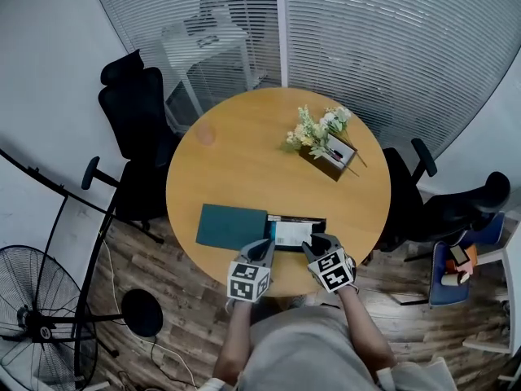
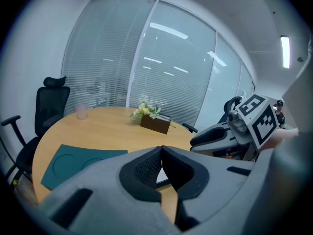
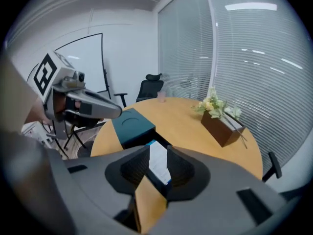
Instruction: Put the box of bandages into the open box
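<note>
- Right tool (image 3: 157, 152) is set narrow, and the box of bandages (image 3: 156, 164) fills the gap, its white face with a blue edge running straight out between the pads.
- From the head view, that box of bandages (image 1: 293, 233) lies down inside the open box (image 1: 299, 217), the dark tray near the front edge of the round tabletop (image 1: 244, 161).
- The right tool's tips meet the box at its right end, over the right part of the tray.
- Left tool (image 2: 161, 150) has its jaws pressed together, tip to tip, nothing between them.
- In the head view the left tool (image 1: 262, 251) sits just beside the tray's left end, near the front rim of the tabletop, with the right tool (image 1: 317, 241) close alongside.
- The teal lid (image 1: 230, 226) lies flat just left of the open box, two round recesses showing on its top in the left gripper view.
- Farther back on the tabletop are a brown planter (image 1: 330, 158) with pale flowers (image 1: 319, 129) towards the right and a pink cup (image 1: 204, 133) towards the left, both well apart from the tools.
- A black office chair (image 1: 134, 112) stands at the left of the tabletop, and a floor fan (image 1: 32, 316) lower left.
</note>
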Available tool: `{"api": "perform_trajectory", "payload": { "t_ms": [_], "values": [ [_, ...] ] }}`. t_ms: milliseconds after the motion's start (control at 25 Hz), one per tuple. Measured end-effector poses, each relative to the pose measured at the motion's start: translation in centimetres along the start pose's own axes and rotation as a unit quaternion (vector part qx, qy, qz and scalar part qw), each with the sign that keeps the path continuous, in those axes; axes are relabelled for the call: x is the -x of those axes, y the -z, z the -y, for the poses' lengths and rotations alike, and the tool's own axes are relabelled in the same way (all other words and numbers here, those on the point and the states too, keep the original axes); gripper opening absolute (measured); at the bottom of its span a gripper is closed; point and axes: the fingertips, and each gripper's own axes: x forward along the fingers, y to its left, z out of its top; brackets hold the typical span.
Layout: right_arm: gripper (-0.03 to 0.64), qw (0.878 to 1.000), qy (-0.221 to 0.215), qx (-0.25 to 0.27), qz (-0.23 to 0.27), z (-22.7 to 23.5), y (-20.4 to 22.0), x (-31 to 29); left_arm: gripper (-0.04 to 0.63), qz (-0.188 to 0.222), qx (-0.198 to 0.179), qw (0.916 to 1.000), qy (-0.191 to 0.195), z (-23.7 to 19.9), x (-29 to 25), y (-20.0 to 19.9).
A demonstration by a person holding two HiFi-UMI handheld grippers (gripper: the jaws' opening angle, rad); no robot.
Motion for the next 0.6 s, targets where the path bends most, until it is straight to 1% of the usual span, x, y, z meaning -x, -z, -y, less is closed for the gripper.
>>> {"api": "perform_trajectory", "payload": {
  "t_ms": [80, 120, 280, 600],
  "values": [
    [0.109, 0.999, 0.010, -0.035, 0.022, 0.6, 0.1, 1.1, 0.011, -0.001, 0.000, 1.0000, -0.003, 0.0, -0.1, 0.2],
    [0.109, 0.998, 0.016, -0.044, 0.030, 1.0, 0.1, 1.6, 0.011, -0.001, 0.000, 1.0000, -0.004, 0.0, -0.1, 0.1],
    [0.107, 0.997, 0.035, -0.061, 0.037, 2.1, 0.9, 2.4, 0.009, -0.003, 0.000, 1.0000, -0.007, 0.1, -0.3, 0.1],
    [0.106, 0.997, 0.033, -0.062, 0.036, 2.0, 1.3, 2.5, 0.011, -0.006, -0.006, 1.0000, -0.001, 0.9, -0.9, 0.0]
  ]
}}
